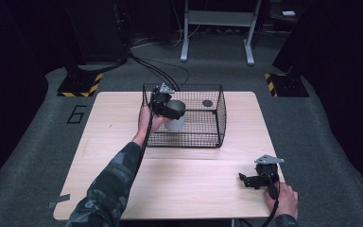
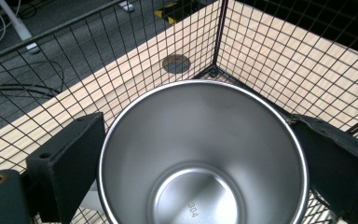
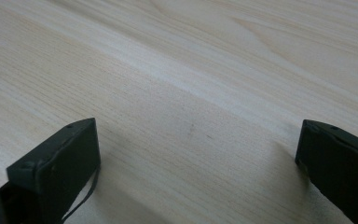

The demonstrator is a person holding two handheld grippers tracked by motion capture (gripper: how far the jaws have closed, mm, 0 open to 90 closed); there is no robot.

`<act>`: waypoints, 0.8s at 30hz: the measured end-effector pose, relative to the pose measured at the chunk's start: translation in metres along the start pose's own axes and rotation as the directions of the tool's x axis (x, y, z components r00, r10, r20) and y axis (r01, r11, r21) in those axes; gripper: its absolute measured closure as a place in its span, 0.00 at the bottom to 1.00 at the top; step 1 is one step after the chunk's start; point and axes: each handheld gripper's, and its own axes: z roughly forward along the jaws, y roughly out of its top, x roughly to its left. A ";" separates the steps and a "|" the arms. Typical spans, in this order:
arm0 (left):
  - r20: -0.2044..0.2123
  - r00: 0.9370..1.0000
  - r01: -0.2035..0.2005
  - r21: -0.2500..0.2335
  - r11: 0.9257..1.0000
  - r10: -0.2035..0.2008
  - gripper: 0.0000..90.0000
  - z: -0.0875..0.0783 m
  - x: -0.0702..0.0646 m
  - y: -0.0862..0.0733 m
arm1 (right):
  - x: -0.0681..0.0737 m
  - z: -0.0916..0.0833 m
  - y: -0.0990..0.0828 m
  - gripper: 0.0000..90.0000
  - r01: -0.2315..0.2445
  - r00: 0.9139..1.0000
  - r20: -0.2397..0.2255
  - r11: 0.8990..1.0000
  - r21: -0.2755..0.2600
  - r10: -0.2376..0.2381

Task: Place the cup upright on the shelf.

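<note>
Inside the wire basket (image 1: 220,113), the steel cup (image 2: 200,154) sits between the left gripper (image 2: 200,158) jaws.

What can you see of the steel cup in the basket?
The cup is shiny steel, round and empty, with a thin rolled rim and "304" stamped on its bottom. It stands mouth up inside the wire basket, near its left side. The left claw has one jaw on each side of it, seemingly gripping it.

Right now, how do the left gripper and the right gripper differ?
The left gripper is inside the wire basket, jaws around a steel cup; the right gripper is low over the bare table, jaws wide with nothing between. Both have black jaws.
</note>
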 end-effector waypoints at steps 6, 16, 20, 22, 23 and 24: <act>0.004 1.000 0.003 0.018 1.000 -0.003 0.07 0.009 0.000 -0.002 | 0.000 0.000 0.000 0.00 0.001 1.000 -0.001 1.000 0.005 -0.001; 0.003 1.000 0.004 0.051 0.999 -0.004 0.07 0.024 0.000 -0.005 | 0.000 0.000 0.000 0.00 0.000 1.000 0.000 1.000 0.003 0.000; 0.004 1.000 0.008 0.065 0.998 -0.008 0.07 0.030 -0.002 -0.006 | 0.000 0.000 0.000 0.00 0.000 1.000 -0.001 1.000 0.000 0.000; 0.004 1.000 0.008 0.066 0.998 -0.008 0.07 0.033 -0.003 -0.007 | 0.000 0.000 0.000 0.00 0.000 1.000 0.000 1.000 0.002 0.000; 0.006 1.000 0.004 0.071 0.997 -0.005 0.07 0.034 -0.003 -0.007 | 0.000 0.000 0.000 0.00 0.000 1.000 0.000 1.000 0.000 0.000; 0.008 1.000 0.001 0.077 0.997 -0.002 0.07 0.035 -0.003 -0.007 | 0.000 0.000 0.000 0.00 0.001 1.000 -0.001 1.000 0.003 -0.001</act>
